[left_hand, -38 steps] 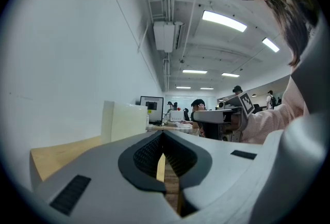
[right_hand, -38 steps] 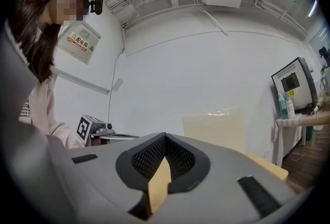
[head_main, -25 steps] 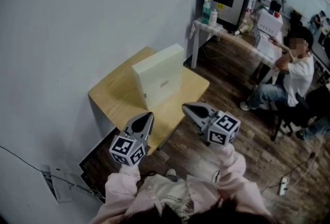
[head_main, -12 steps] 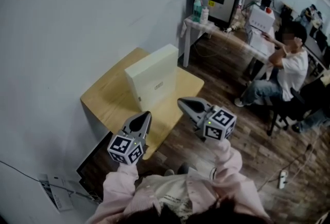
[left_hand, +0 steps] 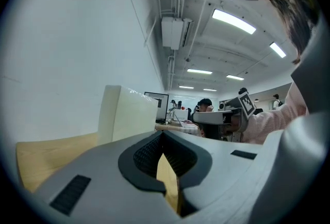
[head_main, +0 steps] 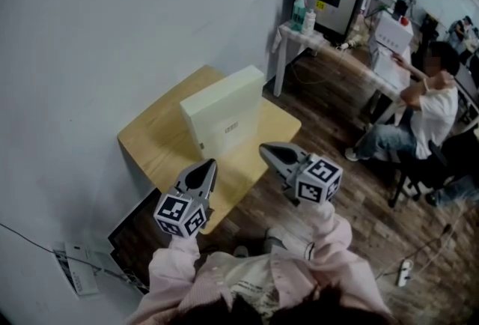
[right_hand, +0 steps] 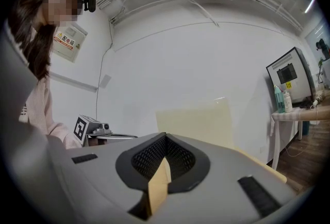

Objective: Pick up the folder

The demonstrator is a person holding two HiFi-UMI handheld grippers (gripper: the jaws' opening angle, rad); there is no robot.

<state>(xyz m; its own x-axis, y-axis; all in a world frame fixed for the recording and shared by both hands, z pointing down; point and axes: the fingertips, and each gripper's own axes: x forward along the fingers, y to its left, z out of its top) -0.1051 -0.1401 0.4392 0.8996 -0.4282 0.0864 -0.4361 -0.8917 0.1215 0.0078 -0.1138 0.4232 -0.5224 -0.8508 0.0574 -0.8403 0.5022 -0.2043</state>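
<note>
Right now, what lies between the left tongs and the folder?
Only a bare strip of the wooden table separates the left tongs from the upright folder; nothing else lies there. The head view shows it.

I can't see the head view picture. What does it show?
A thick cream folder stands upright on a small wooden table by a white wall. The left gripper and right gripper, shut and empty, point at it without touching. A person sits at a desk behind.
</note>
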